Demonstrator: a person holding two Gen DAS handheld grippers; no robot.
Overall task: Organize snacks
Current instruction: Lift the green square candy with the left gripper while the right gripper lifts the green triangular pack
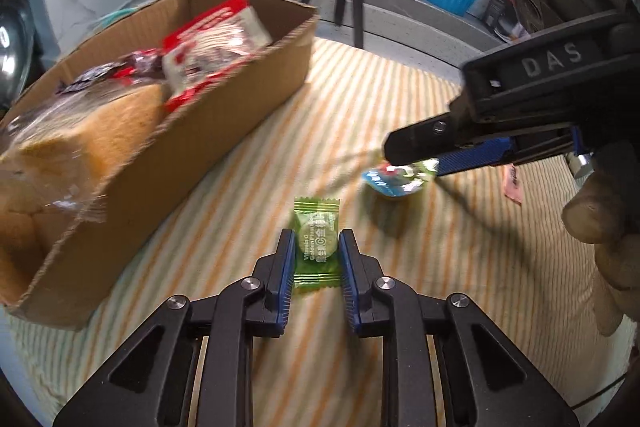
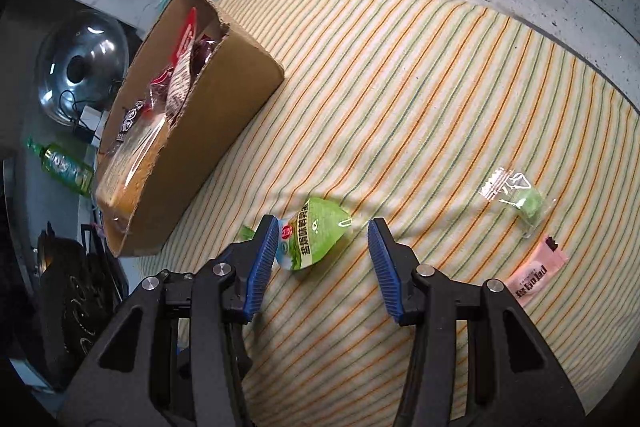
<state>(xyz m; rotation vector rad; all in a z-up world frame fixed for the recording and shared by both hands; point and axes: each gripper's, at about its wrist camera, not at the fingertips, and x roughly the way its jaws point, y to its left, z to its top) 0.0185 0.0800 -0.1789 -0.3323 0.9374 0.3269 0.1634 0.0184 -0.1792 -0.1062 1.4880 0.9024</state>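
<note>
We see a small green candy (image 1: 316, 241) in a crimped wrapper, a pale round sweet showing through, lying on the striped cloth (image 1: 420, 99) near the box (image 1: 208, 131). Its long axis runs near to far. The left gripper (image 1: 316, 241) has its pads narrow against the wrapper's sides. The right gripper (image 2: 323, 227) stands wide around a green jelly cup (image 2: 314, 235), its left pad hiding the cup's edge.

Bright even light, soft shadows on the striped cloth (image 2: 400, 87), motion-blurred cardboard box (image 1: 224, 115), dark bowed fisheye edges
</note>
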